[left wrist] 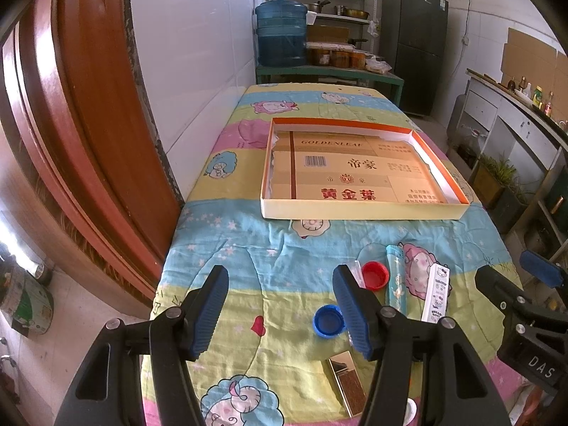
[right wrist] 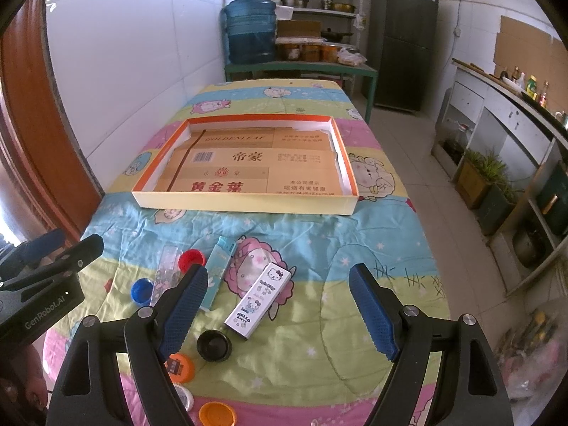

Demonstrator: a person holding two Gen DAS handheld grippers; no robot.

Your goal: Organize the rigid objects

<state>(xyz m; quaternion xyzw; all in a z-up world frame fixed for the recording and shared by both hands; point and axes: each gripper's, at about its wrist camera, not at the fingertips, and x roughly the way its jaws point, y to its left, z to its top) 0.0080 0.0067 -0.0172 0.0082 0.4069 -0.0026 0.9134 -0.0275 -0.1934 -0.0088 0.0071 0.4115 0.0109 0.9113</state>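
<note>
A shallow cardboard tray (left wrist: 355, 210) with an orange inner rim lies on the table's far half, lined with flat gold cardboard. Small items lie on the near half: a red cap (left wrist: 374, 275), a blue cap (left wrist: 328, 320), a clear tube (left wrist: 358, 270), a teal lighter (left wrist: 396, 280), a white Hello Kitty box (left wrist: 436, 293) and a gold-brown lighter (left wrist: 348, 380). My left gripper (left wrist: 282, 310) hovers open over bare cloth, left of the caps. My right gripper (right wrist: 278, 312) is open above the Hello Kitty box (right wrist: 259, 300), apart from it. A black cap (right wrist: 214, 345) and an orange cap (right wrist: 181, 365) lie near its left finger.
A cartoon-print cloth (right wrist: 355, 234) covers the table. A white tiled wall and a wooden door frame (left wrist: 88, 124) run along the left. Beyond the table stand a blue water jug (left wrist: 281, 32), shelves and a dark fridge (left wrist: 413, 42). A counter lines the right side.
</note>
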